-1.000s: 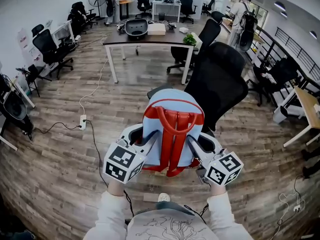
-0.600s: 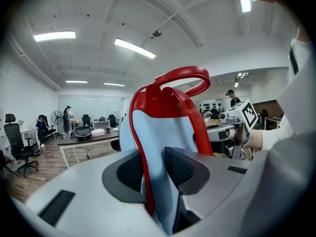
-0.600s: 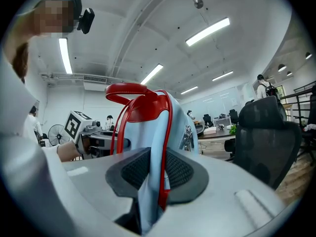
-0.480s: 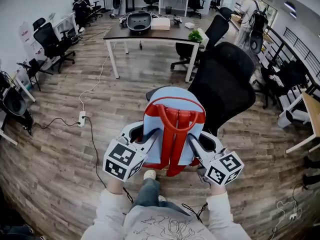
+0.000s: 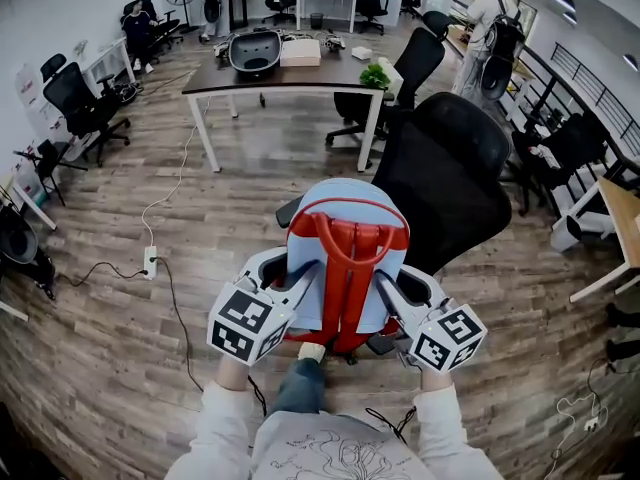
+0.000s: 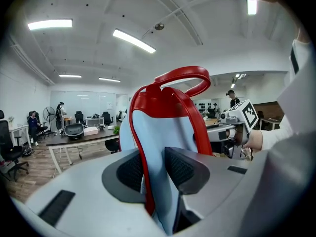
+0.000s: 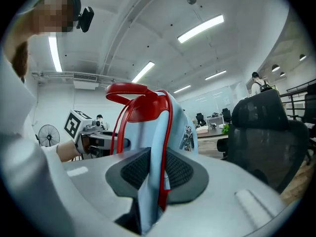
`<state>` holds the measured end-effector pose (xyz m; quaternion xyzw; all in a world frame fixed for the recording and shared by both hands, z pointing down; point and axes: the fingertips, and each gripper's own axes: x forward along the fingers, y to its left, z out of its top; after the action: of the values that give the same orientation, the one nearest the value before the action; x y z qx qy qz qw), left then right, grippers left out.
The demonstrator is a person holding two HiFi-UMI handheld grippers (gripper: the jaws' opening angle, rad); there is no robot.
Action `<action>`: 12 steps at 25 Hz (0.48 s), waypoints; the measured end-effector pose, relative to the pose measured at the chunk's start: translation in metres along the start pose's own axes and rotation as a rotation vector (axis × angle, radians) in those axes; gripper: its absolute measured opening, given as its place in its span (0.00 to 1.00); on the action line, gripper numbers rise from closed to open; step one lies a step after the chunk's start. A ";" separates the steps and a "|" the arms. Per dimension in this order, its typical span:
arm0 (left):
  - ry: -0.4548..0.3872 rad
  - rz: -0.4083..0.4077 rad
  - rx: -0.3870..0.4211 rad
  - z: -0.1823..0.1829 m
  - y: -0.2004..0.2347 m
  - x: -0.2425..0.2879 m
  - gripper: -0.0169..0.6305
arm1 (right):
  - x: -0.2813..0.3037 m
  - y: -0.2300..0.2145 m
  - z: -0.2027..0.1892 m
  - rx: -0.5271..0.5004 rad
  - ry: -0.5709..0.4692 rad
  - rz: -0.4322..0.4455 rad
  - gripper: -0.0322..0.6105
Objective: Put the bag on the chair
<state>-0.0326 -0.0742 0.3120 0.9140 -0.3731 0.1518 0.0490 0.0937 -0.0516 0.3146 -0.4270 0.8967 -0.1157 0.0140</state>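
bag (image 5: 345,208) just before chair (image 5: 450,178); table (image 5: 300,76) beyond chair, left.

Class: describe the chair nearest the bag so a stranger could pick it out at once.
Find the long dark table in mid-room. Nearer, just behind the blue-and-red bag, stands a black high-backed chair; it is the closest one, standing apart from the rest.

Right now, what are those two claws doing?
Left gripper: closed on the light-blue fabric backpack with red straps.
Right gripper: closed on the same backpack.
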 end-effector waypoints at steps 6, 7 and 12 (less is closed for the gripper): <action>0.014 -0.047 0.009 0.017 0.043 0.049 0.22 | 0.044 -0.042 0.016 0.012 0.000 -0.051 0.20; 0.018 -0.056 0.008 0.019 0.050 0.057 0.22 | 0.051 -0.049 0.017 0.016 0.002 -0.058 0.20; 0.042 -0.099 0.017 0.023 0.080 0.097 0.22 | 0.083 -0.084 0.018 0.042 0.008 -0.102 0.20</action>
<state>-0.0176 -0.2010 0.3184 0.9284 -0.3249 0.1713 0.0565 0.1070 -0.1697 0.3216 -0.4715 0.8711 -0.1370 0.0134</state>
